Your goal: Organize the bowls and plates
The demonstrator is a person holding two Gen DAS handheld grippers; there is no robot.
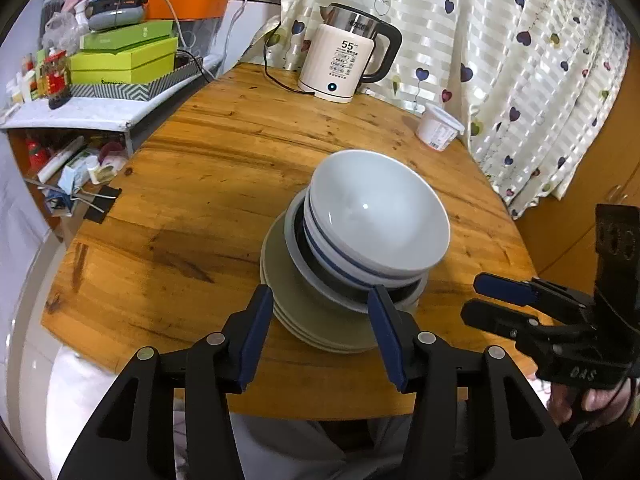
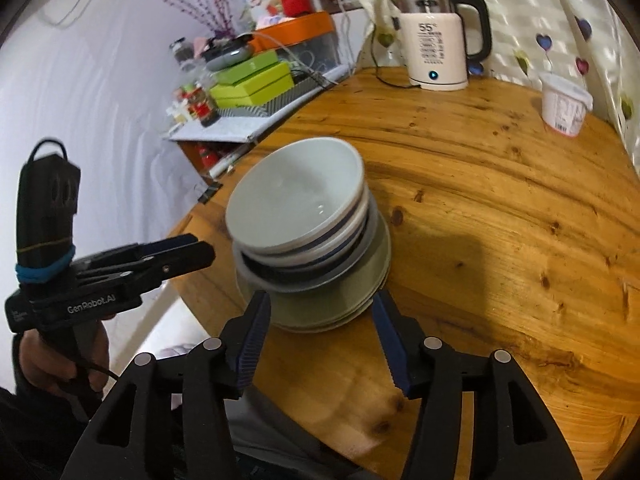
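Note:
On the round wooden table stands one stack of dishes: olive-green plates at the bottom, a grey dish and a dark bowl above them, then blue-striped bowls, with a white bowl on top. My left gripper hovers at the stack's near edge, open, with nothing pressed between its pads. My right gripper is off to the right of the stack. In the right wrist view the right gripper is open just short of the green plates and white bowl. There the left gripper is beside the stack's left.
A white electric kettle with its cord stands at the table's far edge, and a white plastic tub sits by the heart-patterned curtain. A cluttered shelf with green boxes lies left of the table. A hand holds the left gripper.

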